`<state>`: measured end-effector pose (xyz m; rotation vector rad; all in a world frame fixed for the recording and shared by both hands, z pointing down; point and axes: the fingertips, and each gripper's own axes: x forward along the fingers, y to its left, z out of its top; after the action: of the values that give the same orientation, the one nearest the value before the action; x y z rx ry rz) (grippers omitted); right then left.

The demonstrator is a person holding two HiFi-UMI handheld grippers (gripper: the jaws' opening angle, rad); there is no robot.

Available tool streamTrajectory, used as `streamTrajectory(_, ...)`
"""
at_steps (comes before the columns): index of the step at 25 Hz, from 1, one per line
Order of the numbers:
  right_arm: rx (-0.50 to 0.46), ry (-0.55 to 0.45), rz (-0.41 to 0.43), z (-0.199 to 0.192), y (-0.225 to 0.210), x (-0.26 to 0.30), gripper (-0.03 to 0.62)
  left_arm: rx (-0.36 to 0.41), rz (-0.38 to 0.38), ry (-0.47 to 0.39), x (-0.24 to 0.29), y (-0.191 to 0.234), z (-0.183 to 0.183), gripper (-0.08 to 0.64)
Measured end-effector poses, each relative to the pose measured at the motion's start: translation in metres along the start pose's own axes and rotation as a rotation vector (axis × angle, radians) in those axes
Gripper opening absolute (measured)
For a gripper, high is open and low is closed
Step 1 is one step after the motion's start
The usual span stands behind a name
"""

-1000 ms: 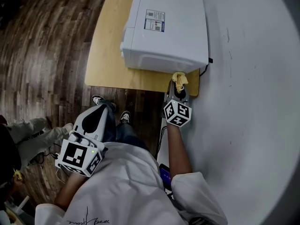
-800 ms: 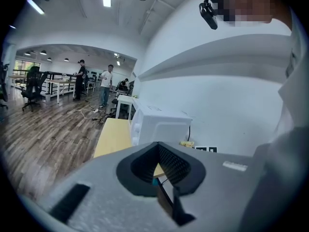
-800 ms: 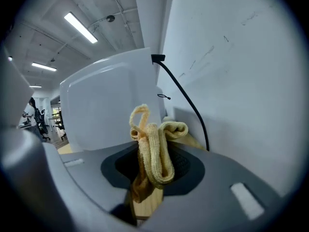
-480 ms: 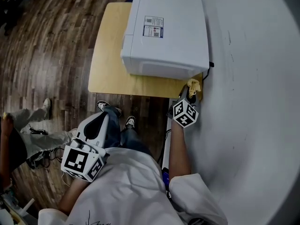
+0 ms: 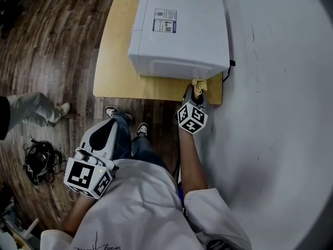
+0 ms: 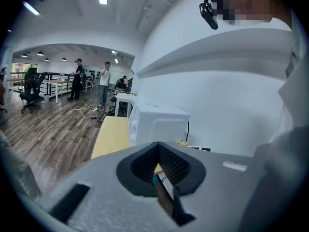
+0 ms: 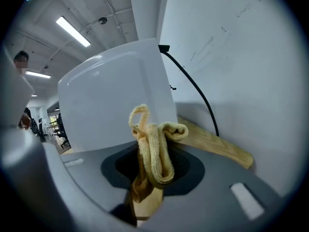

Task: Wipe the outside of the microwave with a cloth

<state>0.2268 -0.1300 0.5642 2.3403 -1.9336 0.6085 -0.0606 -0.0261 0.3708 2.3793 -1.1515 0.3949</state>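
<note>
The white microwave (image 5: 179, 27) stands on a small wooden table (image 5: 117, 61) against a white wall. My right gripper (image 5: 195, 94) is shut on a folded yellow cloth (image 5: 198, 85), held at the lower right of the microwave's near side, above the table's edge. In the right gripper view the cloth (image 7: 154, 149) sticks up from the jaws in front of the microwave's side panel (image 7: 116, 100). My left gripper (image 5: 109, 126) hangs low by the person's legs, away from the table, shut with nothing in it. From there the microwave (image 6: 154, 122) shows ahead.
A black power cable (image 7: 193, 88) runs from the microwave's back corner down the wall. Another person's leg (image 5: 36, 105) and a tangle of cables (image 5: 39, 160) are on the wood floor at left. Two people (image 6: 104, 81) stand by desks far off.
Half a second ago the right gripper and cloth were out at the table's right corner. They have moved back left and up to the microwave's near side. The left gripper barely moved.
</note>
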Motion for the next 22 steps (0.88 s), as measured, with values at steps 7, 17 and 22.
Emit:
streamTrajectory(7, -0.010, 0.019, 0.067, -0.011, 0.029, -0.001, 0.117, 0.000, -0.001, 0.001, -0.002, -0.003, -0.004, -0.009)
streamTrajectory(17, -0.032, 0.041, 0.169, -0.022, 0.077, -0.001, 0.117, -0.007, 0.021, -0.008, -0.010, 0.004, -0.003, -0.009)
streamTrajectory(22, -0.030, 0.049, 0.189, -0.027, 0.093, -0.001, 0.117, -0.011, 0.032, -0.009, -0.015, 0.007, -0.005, -0.009)
